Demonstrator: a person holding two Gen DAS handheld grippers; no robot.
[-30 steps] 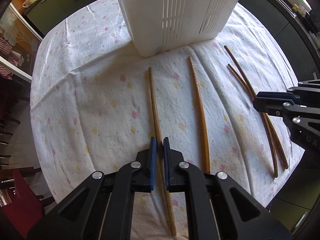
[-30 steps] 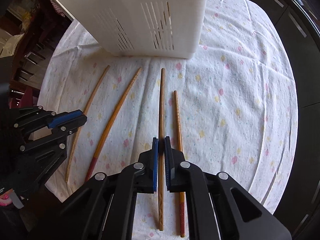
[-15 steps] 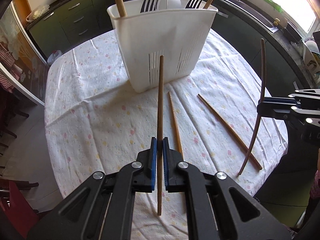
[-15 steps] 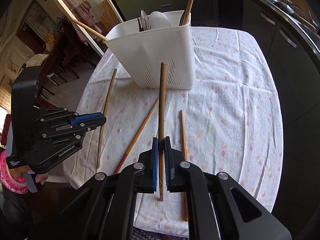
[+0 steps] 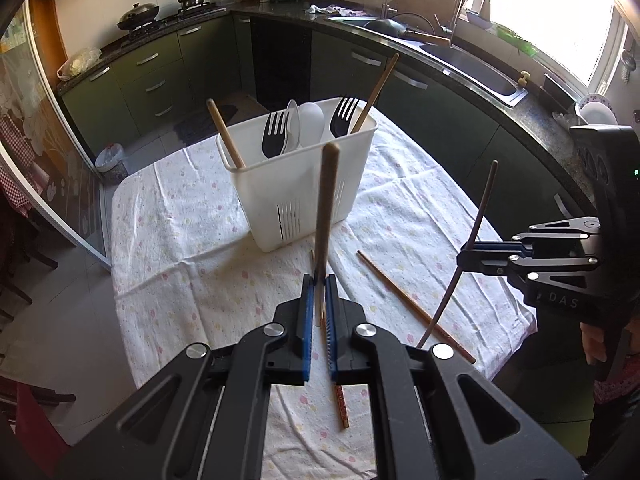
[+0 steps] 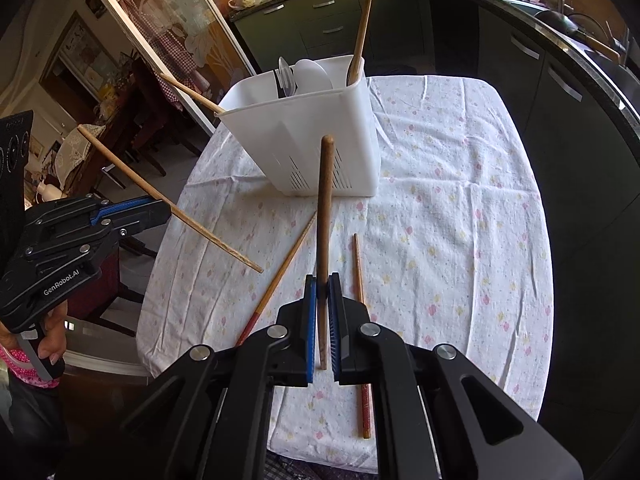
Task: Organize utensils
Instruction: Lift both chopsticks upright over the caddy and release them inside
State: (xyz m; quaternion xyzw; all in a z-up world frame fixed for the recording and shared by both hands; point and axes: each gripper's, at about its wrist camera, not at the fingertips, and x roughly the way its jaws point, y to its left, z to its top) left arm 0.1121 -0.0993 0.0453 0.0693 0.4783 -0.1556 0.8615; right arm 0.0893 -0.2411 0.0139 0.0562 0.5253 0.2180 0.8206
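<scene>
My left gripper (image 5: 319,280) is shut on a light wooden chopstick (image 5: 326,208), held in the air well above the table; it also shows in the right wrist view (image 6: 164,200). My right gripper (image 6: 323,280) is shut on a dark wooden chopstick (image 6: 323,216), also lifted; it shows in the left wrist view (image 5: 478,220). A white utensil caddy (image 5: 296,184) stands on the table ahead of both grippers, holding forks, a spoon and two chopsticks. Two chopsticks (image 6: 358,280) (image 6: 280,276) lie on the floral tablecloth (image 6: 440,240).
The table is small, and its edges fall off close on both sides. Dark green kitchen cabinets (image 5: 160,76) and a counter with a sink (image 5: 472,64) curve behind it. A glass-door cabinet (image 6: 152,32) and chairs stand on the left.
Both grippers have risen from the table, each lifting the chopstick it was shut on. The caddy's top is now visible. Two chopsticks stay on the cloth.
</scene>
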